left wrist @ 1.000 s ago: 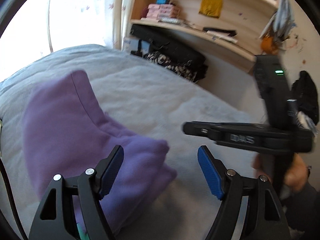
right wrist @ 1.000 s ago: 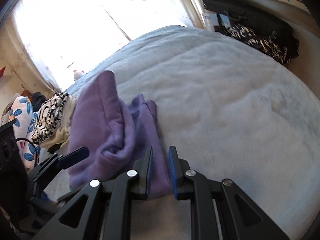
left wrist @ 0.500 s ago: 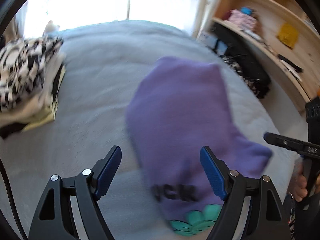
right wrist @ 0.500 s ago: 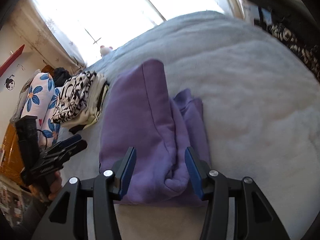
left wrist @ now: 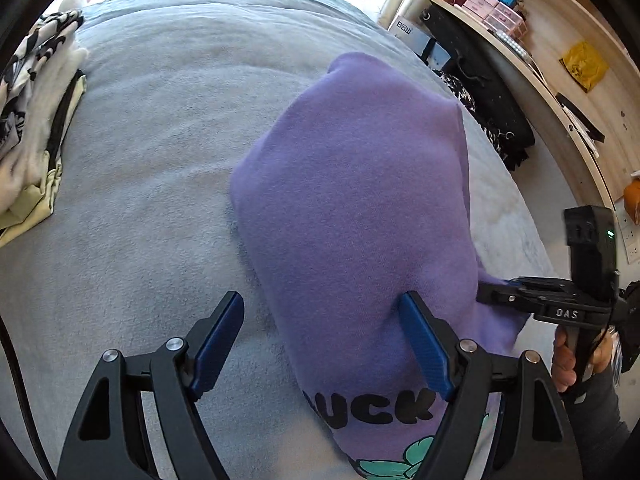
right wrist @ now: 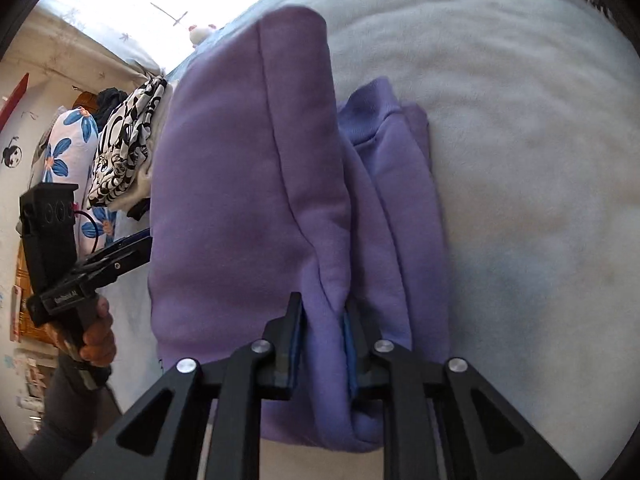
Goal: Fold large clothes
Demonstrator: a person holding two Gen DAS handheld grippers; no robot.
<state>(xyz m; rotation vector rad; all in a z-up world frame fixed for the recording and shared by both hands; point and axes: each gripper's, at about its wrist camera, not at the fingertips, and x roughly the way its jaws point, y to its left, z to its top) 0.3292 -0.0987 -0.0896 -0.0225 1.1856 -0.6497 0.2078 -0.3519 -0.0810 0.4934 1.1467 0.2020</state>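
Right gripper [right wrist: 322, 340] closing, pinching the purple sweatshirt [right wrist: 248, 200] at its near fold (likely to carry it over); left gripper [left wrist: 322, 344] spread wide, one pad against its edge, on the grey bed [left wrist: 160, 140]; folded stack [left wrist: 36, 120] beyond.

Black skeletal frames with triangular cut-outs, silver screws and blue ribbed pads are seen on both grippers [left wrist: 320, 344] [right wrist: 322, 344]. "DAS" is printed on one; dark grey sleeves [right wrist: 60, 432] are worn.
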